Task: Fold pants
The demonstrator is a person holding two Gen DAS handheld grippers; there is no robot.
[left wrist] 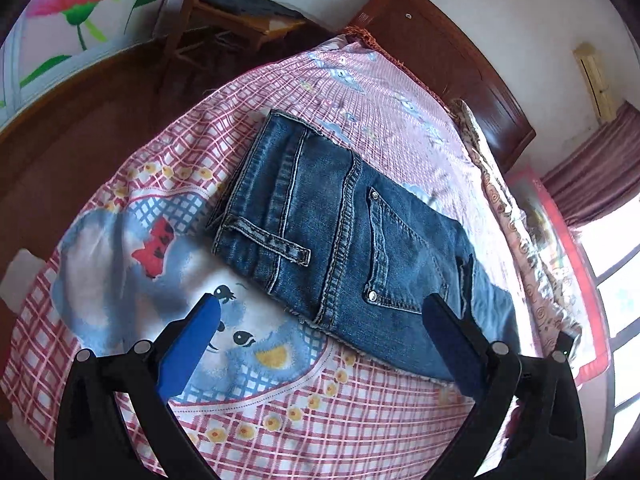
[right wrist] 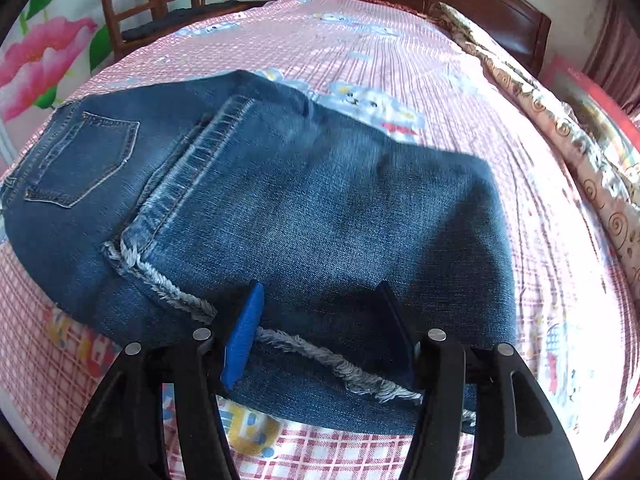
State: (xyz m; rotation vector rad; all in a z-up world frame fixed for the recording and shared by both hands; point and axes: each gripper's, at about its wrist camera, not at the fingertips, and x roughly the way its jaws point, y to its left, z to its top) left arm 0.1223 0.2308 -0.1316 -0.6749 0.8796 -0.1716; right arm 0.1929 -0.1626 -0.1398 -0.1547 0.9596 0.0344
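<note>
Your left wrist camera looks down along its fingers from the bed's [left wrist: 400, 92] near edge, well back, facing the headboard [left wrist: 452, 56]. Your right wrist camera sits close over the jeans [right wrist: 320, 208], facing likewise. Both views share the jeans [left wrist: 340, 220], checked sheet, headboard and chair [right wrist: 136, 4].

Blue denim jeans [left wrist: 320, 216] [right wrist: 280, 200], folded into a compact stack, lie flat on the checked bedsheet [left wrist: 280, 420] [right wrist: 400, 40], approx. mid-bed, nearer the foot edge than the headboard. Legs doubled over the seat; a frayed whitish hem crosses the top layer at the near edge. One back pocket w/ pale stitching shows at the waistband end.
</note>
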